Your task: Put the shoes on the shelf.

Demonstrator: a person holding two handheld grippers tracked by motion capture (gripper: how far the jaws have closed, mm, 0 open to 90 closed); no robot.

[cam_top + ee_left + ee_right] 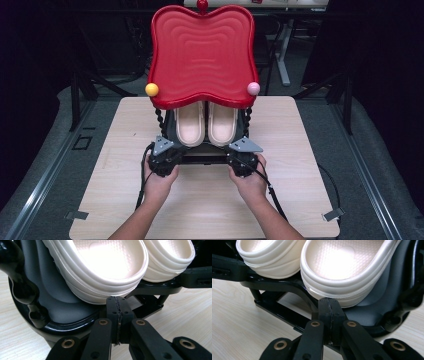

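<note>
A pair of cream slippers lies heels toward me on the lower grey shelf of a small black stand: the left slipper [189, 122] and the right slipper [222, 122]. My left gripper [169, 151] is shut, its tips [117, 300] just below the heel of the left slipper [107, 267] at the stand's black rim [62, 325]. My right gripper [239, 151] is shut too, its tips [329, 301] under the heel of the right slipper [347, 267]. Nothing shows between either pair of jaws.
A wavy red tray [202, 55] tops the stand and overhangs the slippers, with a yellow ball [151, 89] and a pink ball [253, 88] at its front corners. The stand sits on a light wooden table [210, 200]. Dark frames and floor surround the table.
</note>
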